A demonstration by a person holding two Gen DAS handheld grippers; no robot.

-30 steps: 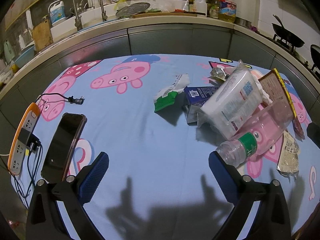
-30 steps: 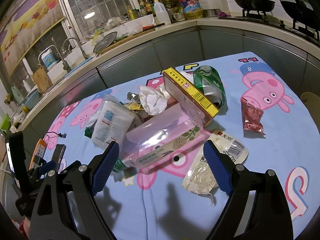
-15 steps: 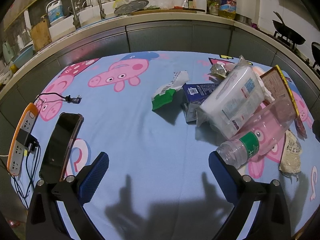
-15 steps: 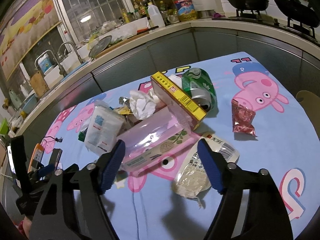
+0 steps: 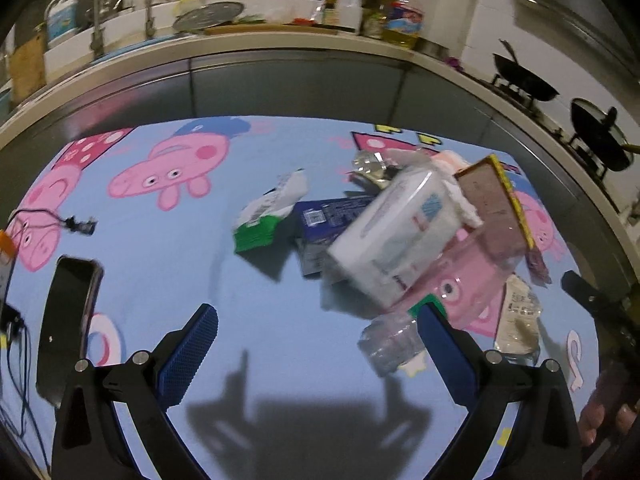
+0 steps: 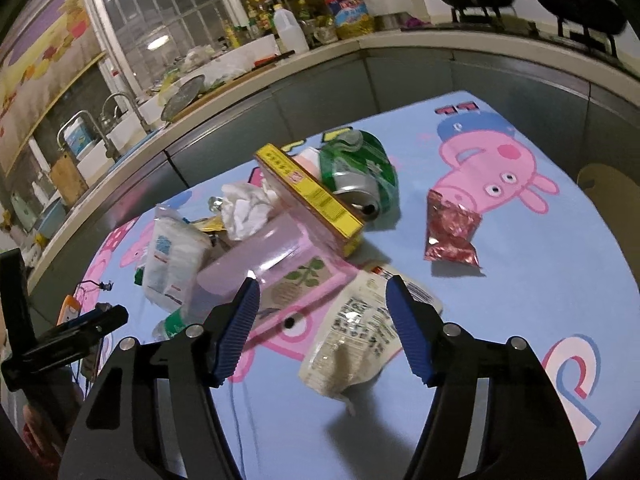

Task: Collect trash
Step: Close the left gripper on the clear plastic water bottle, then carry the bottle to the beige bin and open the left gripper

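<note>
A heap of trash lies on the blue cartoon-pig tablecloth (image 5: 168, 264). It holds a clear plastic bottle (image 5: 460, 280) with a green label, a white wipes pack (image 5: 396, 236), a yellow-edged box (image 6: 312, 196), a crushed green can (image 6: 360, 172), crumpled tissue (image 6: 248, 208), a white printed pouch (image 6: 356, 340) and a red foil wrapper (image 6: 450, 232). My left gripper (image 5: 316, 344) is open, its right finger beside the bottle's neck. My right gripper (image 6: 322, 320) is open above the pouch and the bottle (image 6: 264, 264).
A green-white wrapper (image 5: 268, 216) and a blue carton (image 5: 324, 224) lie left of the heap. A black phone (image 5: 66, 316) and cables lie at the table's left. A kitchen counter with sink (image 5: 120, 32), bottles and woks (image 5: 524, 84) runs behind.
Both grippers have moved forward toward the heap. The right gripper's fingers have narrowed and now stand over the pouch. The left gripper's right finger has reached the bottle's neck.
</note>
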